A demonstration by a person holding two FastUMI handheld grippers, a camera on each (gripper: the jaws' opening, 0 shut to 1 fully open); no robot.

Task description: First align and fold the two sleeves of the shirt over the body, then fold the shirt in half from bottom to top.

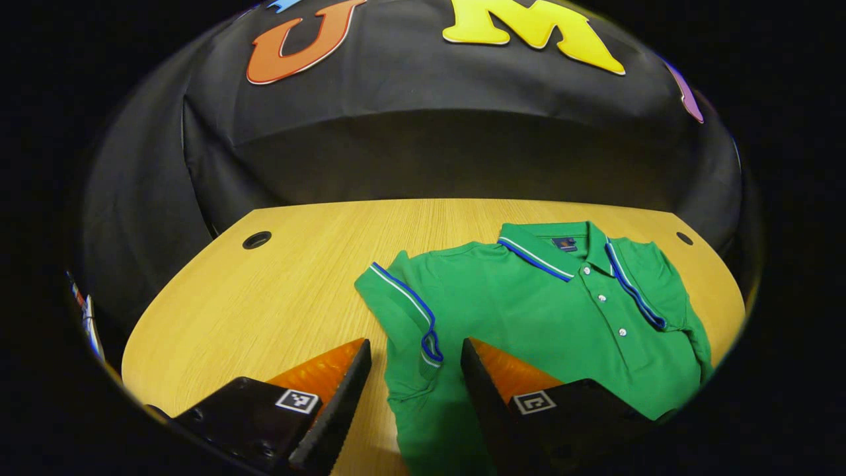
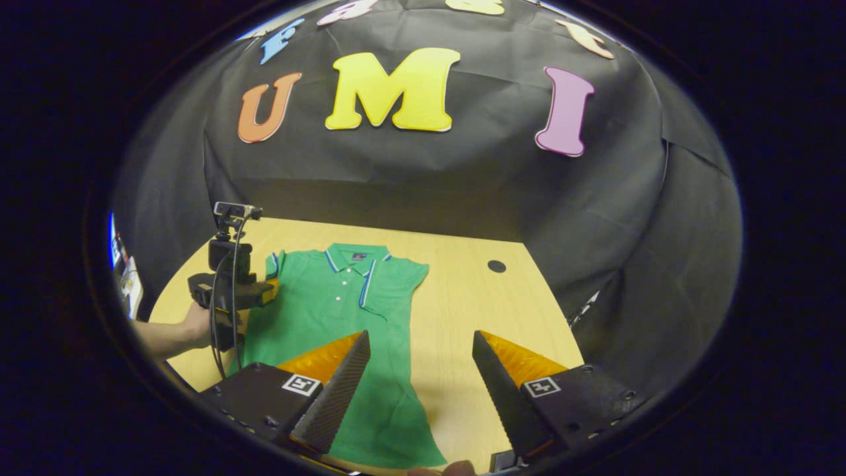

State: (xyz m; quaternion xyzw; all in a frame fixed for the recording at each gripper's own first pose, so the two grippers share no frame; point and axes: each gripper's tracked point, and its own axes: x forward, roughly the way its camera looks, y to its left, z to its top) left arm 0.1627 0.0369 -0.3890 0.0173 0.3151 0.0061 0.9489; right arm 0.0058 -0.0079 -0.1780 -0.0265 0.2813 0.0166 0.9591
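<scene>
A wooden table (two round cable holes) fronts black cloth.

1. My shirt is a green polo with blue-and-white trim, lying flat, front up, on the table.
2. Both sleeves already lie folded over its body.

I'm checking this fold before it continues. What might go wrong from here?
The left sleeve lies unfolded between the open fingers of the left gripper; a shallow pinch may catch only its cuff and bunch it. The folded right sleeve could shift if the shirt drags on the table.
</scene>
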